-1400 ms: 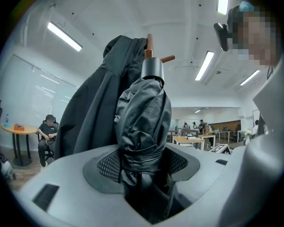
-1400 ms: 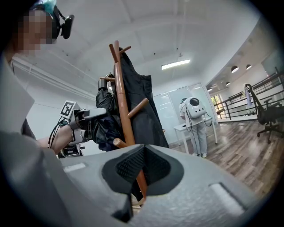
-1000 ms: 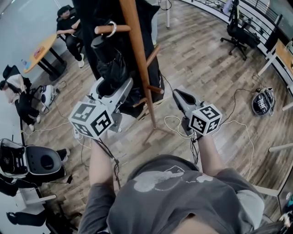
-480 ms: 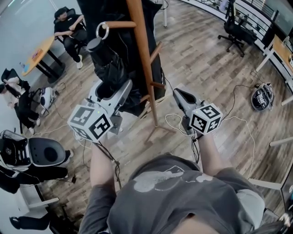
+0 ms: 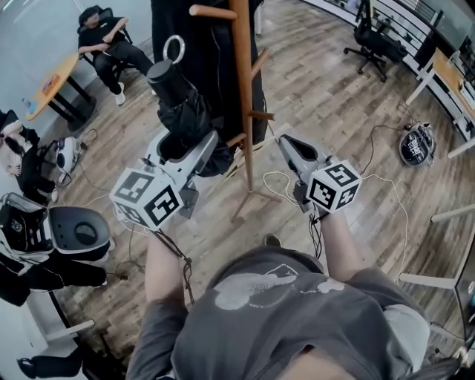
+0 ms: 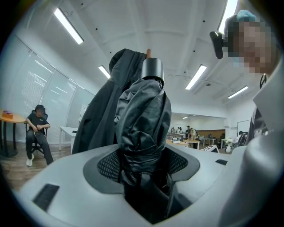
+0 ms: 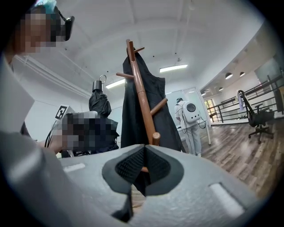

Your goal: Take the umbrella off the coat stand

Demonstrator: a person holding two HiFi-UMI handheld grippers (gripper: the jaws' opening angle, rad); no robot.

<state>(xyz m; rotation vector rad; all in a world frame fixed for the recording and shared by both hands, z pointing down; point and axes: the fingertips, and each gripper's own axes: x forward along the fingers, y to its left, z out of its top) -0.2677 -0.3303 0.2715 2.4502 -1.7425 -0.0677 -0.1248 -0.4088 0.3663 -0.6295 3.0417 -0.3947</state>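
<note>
In the head view the left gripper [image 5: 184,147] sits left of centre, clenched around a folded black umbrella [image 5: 180,111]. The left gripper view shows the 2 jaws pressing the bunched fabric from both sides. There the umbrella [image 6: 144,119] stands upright out of the left gripper [image 6: 144,175], its dark cylindrical end on top.

A metal ring [image 5: 174,50] on that end is clear of the nearest peg [image 5: 213,12] of the coat stand [image 5: 244,89], which rises in the upper middle of the frame. A black coat [image 5: 202,56] hangs on the stand, behind the umbrella.

The right gripper [image 5: 286,142] is right of centre, near the pole but not touching it. In the right gripper view, the 2 jaws of the right gripper [image 7: 143,153] meet with nothing between them. That view puts the umbrella [image 7: 100,104] left of the coat stand [image 7: 141,97] and apart from it.

A seated person [image 5: 111,46] is at the upper left of the head view.
</note>
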